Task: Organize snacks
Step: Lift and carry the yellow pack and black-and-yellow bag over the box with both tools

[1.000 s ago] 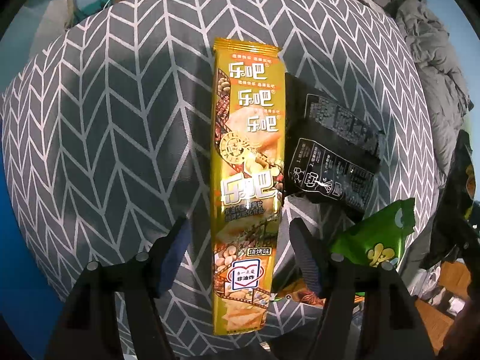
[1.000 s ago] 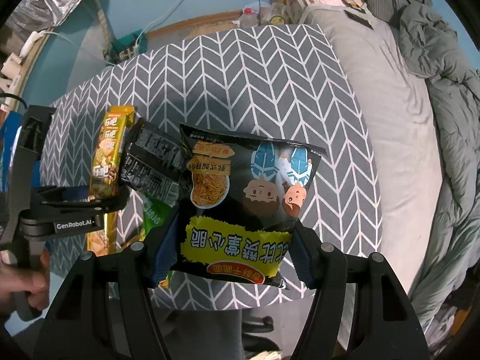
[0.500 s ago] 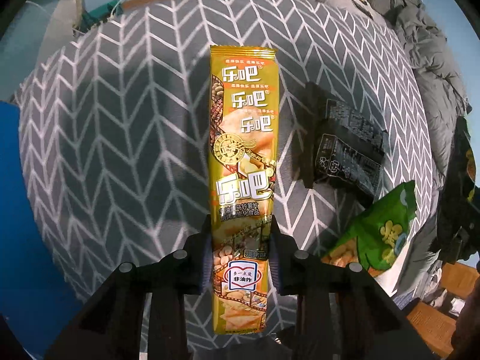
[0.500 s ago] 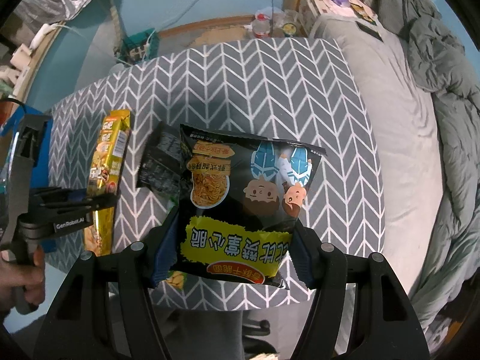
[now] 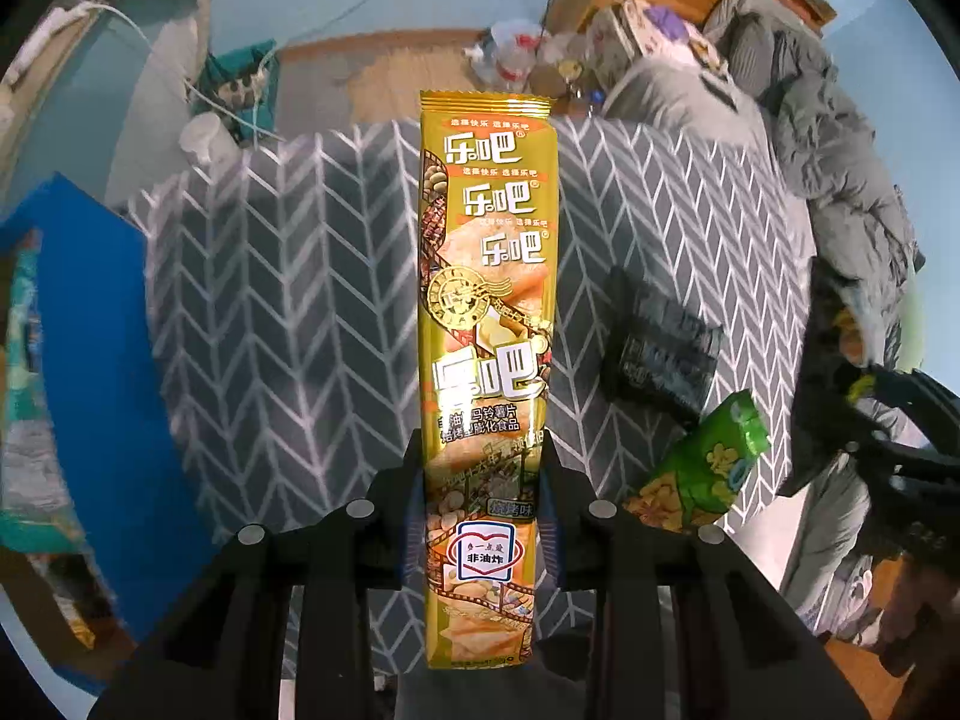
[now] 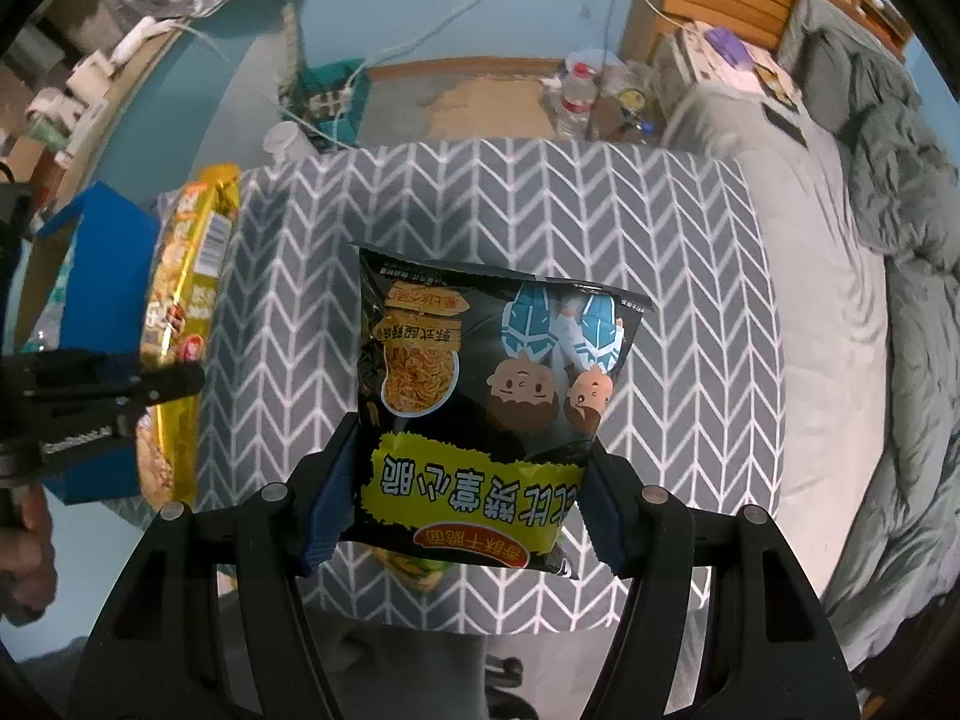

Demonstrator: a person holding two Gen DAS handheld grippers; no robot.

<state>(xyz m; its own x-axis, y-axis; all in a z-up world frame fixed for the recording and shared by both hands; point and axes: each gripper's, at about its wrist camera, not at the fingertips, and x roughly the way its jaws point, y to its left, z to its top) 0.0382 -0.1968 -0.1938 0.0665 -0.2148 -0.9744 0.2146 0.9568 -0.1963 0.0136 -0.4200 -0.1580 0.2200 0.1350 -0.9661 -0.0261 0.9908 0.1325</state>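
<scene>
A long gold snack pack (image 5: 489, 324) is clamped in the left tool (image 5: 483, 516). A black noodle bag (image 6: 486, 396) is gripped by the right tool (image 6: 468, 498). 2 packets, 1 black (image 5: 660, 348) and 1 green (image 5: 702, 468), are seen lying on the counter (image 5: 288, 300).

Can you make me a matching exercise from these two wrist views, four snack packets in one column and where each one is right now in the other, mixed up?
Things:
1. long gold chip packet
2. black noodle snack bag
3. green snack bag
4. small black packet

Places:
A. lying flat on the chevron cloth, beside the green bag
B. clamped in the left gripper
C. at the cloth's near right edge, one end raised
D. clamped in the right gripper

Pairs: 1-B, 2-D, 3-C, 4-A
</scene>
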